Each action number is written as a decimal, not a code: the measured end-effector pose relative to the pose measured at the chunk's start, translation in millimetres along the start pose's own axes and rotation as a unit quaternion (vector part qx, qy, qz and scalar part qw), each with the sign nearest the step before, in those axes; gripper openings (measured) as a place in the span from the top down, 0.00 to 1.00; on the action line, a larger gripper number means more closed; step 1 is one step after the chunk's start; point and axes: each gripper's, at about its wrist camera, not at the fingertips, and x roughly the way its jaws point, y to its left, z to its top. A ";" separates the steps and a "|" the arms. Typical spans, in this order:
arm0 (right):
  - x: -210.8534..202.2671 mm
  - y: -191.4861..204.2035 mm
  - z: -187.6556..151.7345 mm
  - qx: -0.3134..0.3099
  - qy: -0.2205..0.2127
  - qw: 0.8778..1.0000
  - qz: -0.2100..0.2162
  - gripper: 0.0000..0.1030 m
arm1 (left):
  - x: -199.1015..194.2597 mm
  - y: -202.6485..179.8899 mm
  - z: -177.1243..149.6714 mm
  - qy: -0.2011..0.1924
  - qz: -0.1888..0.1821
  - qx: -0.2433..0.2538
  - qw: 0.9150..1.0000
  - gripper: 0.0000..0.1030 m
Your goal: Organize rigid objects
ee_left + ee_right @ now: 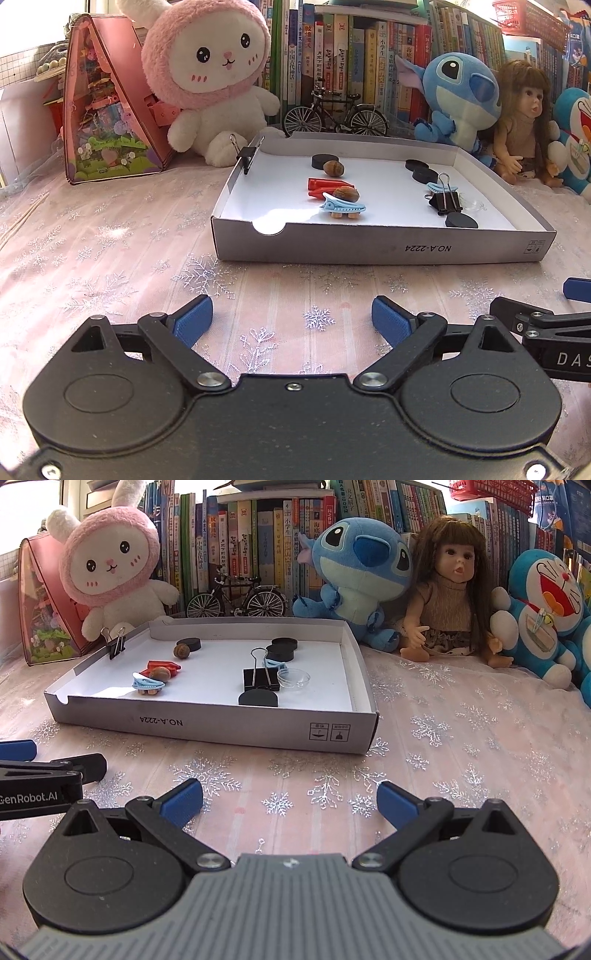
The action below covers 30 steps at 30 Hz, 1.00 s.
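Several small rigid pieces are lying in the shallow cardboard tray (369,251) on the worktop; both the left gripper (291,317) and right gripper (290,799) are hovering short of it, jaws wide and empty; the black binder clip (260,679) looks light, stiff; take its body, not the wire loops; the clear dish (293,679) beside it is probably slippery.

White box (369,251), black discs (325,161), red pcs (328,183), pink snowflake cloth (110,258), blue fingers (194,321).
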 end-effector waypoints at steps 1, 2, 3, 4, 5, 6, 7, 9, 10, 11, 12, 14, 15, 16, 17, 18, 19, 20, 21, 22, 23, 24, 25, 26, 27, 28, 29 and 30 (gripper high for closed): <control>1.7 -0.9 -0.1 0.003 0.006 1.000 0.001 0.00 | 0.7 0.7 0.0 0.002 0.001 -0.002 1.000 0.06; 2.7 -1.6 -0.1 0.005 0.009 1.000 0.002 0.00 | 1.8 1.7 0.0 0.004 0.006 -0.006 1.000 0.02; 3.4 -2.6 -0.4 0.008 0.010 1.000 0.003 0.00 | 3.0 2.4 0.0 0.008 0.011 -0.008 1.000 0.01; 3.7 -3.0 -0.6 0.009 0.010 1.000 0.004 0.00 | 3.6 2.7 -0.1 0.008 0.012 -0.009 1.000 0.00; 3.7 -3.1 -0.6 0.008 0.011 1.000 0.003 0.00 | 3.6 2.5 -0.2 0.008 0.013 -0.009 1.000 0.00; 3.6 -3.2 -0.7 0.007 0.011 1.000 0.003 0.00 | 3.8 2.3 -0.3 0.008 0.013 -0.008 1.000 0.00; 3.6 -3.5 -0.9 0.007 0.011 1.000 0.003 0.00 | 3.9 2.3 -0.3 0.009 0.014 -0.008 1.000 0.00; 3.8 -3.8 -0.9 0.009 0.012 1.000 0.004 0.00 | 3.9 2.6 -0.6 0.009 0.014 -0.009 1.000 0.00; 3.9 -3.7 -1.0 0.009 0.012 1.000 0.004 0.00 | 3.9 2.5 -0.7 0.009 0.014 -0.009 1.000 0.00; 3.8 -3.8 -1.0 0.009 0.012 1.000 0.004 0.00 | 4.0 2.4 -0.7 0.009 0.014 -0.009 1.000 0.00; 3.9 -3.9 -1.0 0.009 0.012 1.000 0.004 0.00 | 3.9 2.5 -0.7 0.009 0.014 -0.009 1.000 0.00; 3.9 -3.9 -1.0 0.009 0.012 1.000 0.005 0.00 | 4.0 2.5 -0.7 0.009 0.014 -0.009 1.000 0.00; 3.9 -3.8 -0.9 0.009 0.012 1.000 0.005 0.00 | 4.0 2.5 -0.7 0.009 0.014 -0.009 1.000 0.00; 3.9 -3.7 -0.9 0.009 0.012 1.000 0.004 0.00 | 4.0 2.5 -0.7 0.009 0.014 -0.009 1.000 0.00; 3.9 -3.9 -0.9 0.009 0.012 1.000 0.004 0.00 | 4.0 2.4 -0.6 0.009 0.014 -0.009 1.000 0.00; 3.9 -4.0 -0.9 0.009 0.012 1.000 0.004 0.00 | 4.0 2.5 -0.6 0.009 0.014 -0.009 1.000 0.00; 3.9 -3.8 -0.8 0.009 0.012 1.000 0.004 0.00 | 4.1 2.5 -0.6 0.009 0.014 -0.009 1.000 0.00; 3.8 -4.1 -0.8 0.009 0.012 1.000 0.004 0.00 | 4.1 2.5 -0.6 0.009 0.014 -0.009 1.000 0.00; 4.0 -3.8 -0.7 0.009 0.012 1.000 0.004 0.00 | 4.1 2.5 -0.6 0.009 0.014 -0.009 1.000 0.00; 3.9 -4.1 -0.8 0.009 0.012 1.000 0.004 0.00 | 4.2 2.5 -0.6 0.009 0.014 -0.008 1.000 0.00; 4.0 -3.9 -0.7 0.009 0.012 1.000 0.004 0.00 | 4.1 2.6 -0.7 0.009 0.014 -0.008 1.000 0.00; 4.0 -3.9 -0.7 0.009 0.012 1.000 0.004 0.00 | 4.0 2.5 -0.8 0.009 0.014 -0.008 1.000 0.00; 4.0 -3.9 -0.7 0.009 0.012 1.000 0.004 0.00 | 4.1 2.5 -0.8 0.009 0.014 -0.008 1.000 0.00; 4.0 -4.0 -0.8 0.009 0.012 1.000 0.004 0.00 | 4.1 2.6 -0.7 0.009 0.014 -0.008 1.000 0.00; 4.0 -3.9 -0.8 0.009 0.012 1.000 0.004 0.00 | 4.1 2.4 -0.7 0.009 0.014 -0.008 1.000 0.00; 4.0 -4.0 -0.8 0.009 0.012 1.000 0.004 0.00 | 4.2 2.3 -0.6 0.009 0.014 -0.008 1.000 0.00; 4.0 -4.1 -0.8 0.009 0.012 1.000 0.004 0.00 | 4.3 2.7 -0.6 0.009 0.014 -0.008 1.000 0.00; 4.0 -4.0 -0.8 0.009 0.012 1.000 0.004 0.00 | 4.4 2.4 -0.7 0.009 0.014 -0.008 1.000 0.00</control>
